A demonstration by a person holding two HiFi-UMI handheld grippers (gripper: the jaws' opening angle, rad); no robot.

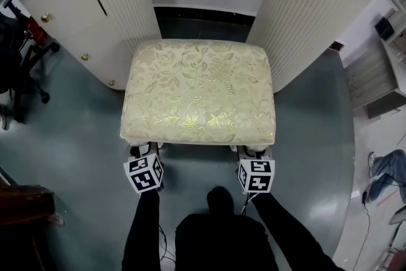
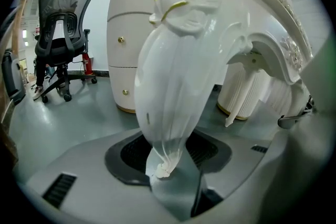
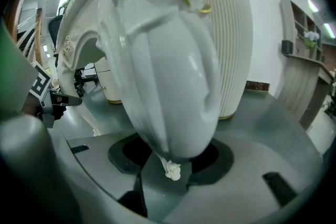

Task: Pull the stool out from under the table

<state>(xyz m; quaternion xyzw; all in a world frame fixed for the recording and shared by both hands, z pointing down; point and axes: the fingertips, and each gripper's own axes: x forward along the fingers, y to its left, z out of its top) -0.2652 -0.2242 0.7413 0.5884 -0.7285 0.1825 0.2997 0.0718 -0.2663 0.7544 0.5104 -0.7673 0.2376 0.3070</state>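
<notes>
Left tongs (image 1: 146, 152) and right tongs (image 1: 254, 152) each clamp one carved white front leg (image 2: 173, 86) of the cream floral-cushioned stool (image 1: 198, 91), whose seat lies straight ahead towards the white table (image 1: 317, 16).

Clamped (tilted downward): left tongs (image 1: 144, 150), right tongs (image 1: 252, 151).

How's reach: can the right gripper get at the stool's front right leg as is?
Likely yes. The right gripper is already at the front right leg of the stool: the leg stands between its jaws, apparently clamped, and nothing else sits between them or blocks the way.
</notes>
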